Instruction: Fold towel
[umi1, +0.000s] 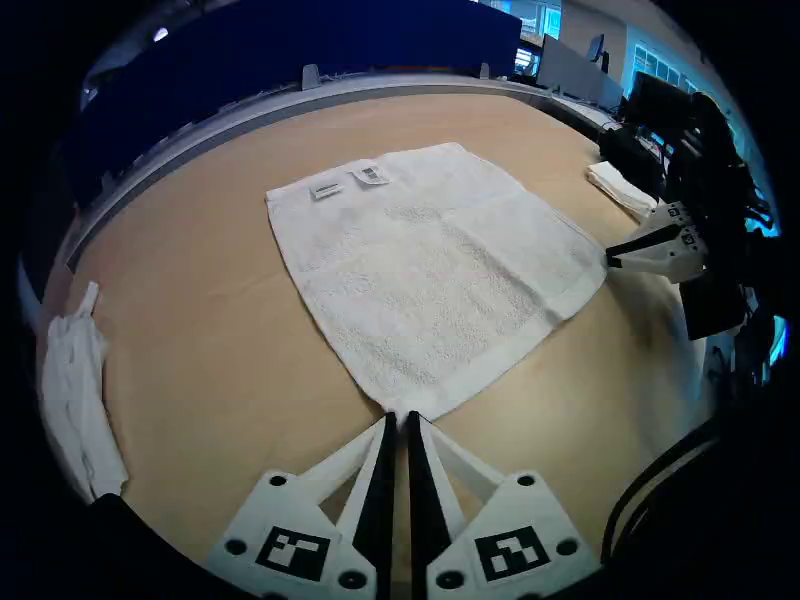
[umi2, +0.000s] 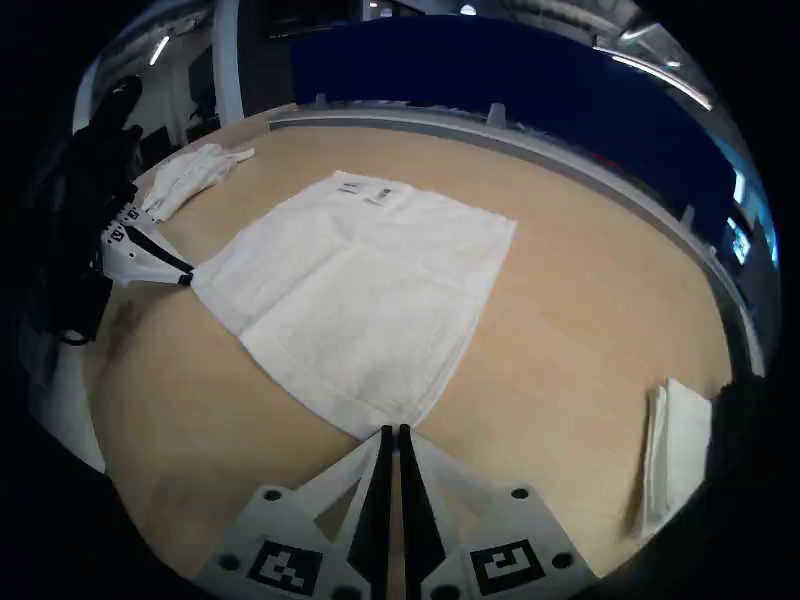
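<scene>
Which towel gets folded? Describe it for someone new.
On the tan wooden table, look at the middle: the white towel lies spread flat, two small tags at its far edge. Unlike it, the bunched cloth and the folded cloth sit at the table's edges.

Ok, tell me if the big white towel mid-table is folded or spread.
Spread. The towel lies flat on the table, four corners showing; left gripper and right gripper each pinch a near corner.
</scene>
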